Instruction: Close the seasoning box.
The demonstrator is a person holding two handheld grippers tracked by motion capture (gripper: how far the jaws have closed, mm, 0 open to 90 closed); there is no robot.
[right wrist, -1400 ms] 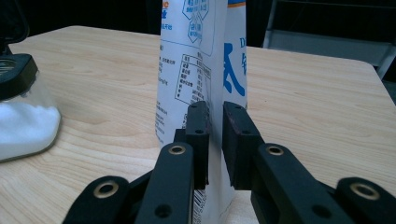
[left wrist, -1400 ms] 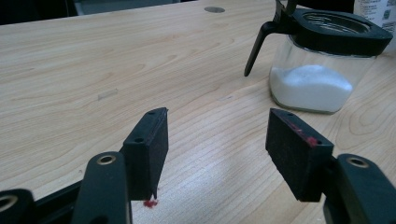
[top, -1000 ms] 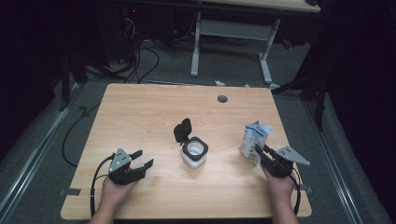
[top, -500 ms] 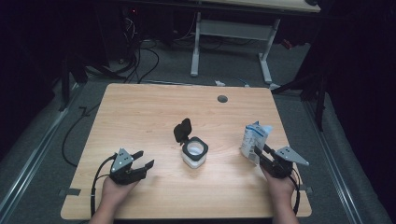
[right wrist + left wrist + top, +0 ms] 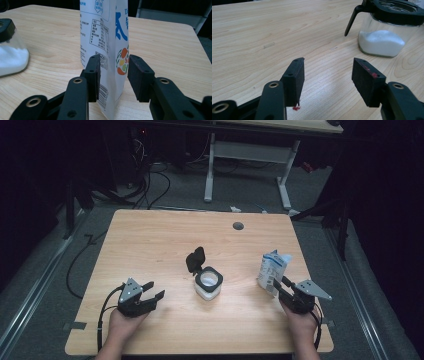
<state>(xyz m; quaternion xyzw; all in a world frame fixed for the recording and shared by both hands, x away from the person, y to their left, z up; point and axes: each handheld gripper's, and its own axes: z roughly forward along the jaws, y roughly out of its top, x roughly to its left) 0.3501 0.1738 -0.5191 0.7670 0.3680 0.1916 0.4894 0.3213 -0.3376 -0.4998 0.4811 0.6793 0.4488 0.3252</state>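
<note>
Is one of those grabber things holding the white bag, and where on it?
The right hand-held gripper brackets the white bag low on its sides, jaws just opening; whether the pads press is unclear. The left hand-held gripper holds nothing.

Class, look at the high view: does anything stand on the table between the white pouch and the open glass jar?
Nothing visible does. Bare wooden table lies between the pouch and the jar, whose lid stands open.

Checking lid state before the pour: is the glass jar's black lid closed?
No. In the high view the black lid stands flipped up behind the open mouth of the glass jar.
</note>
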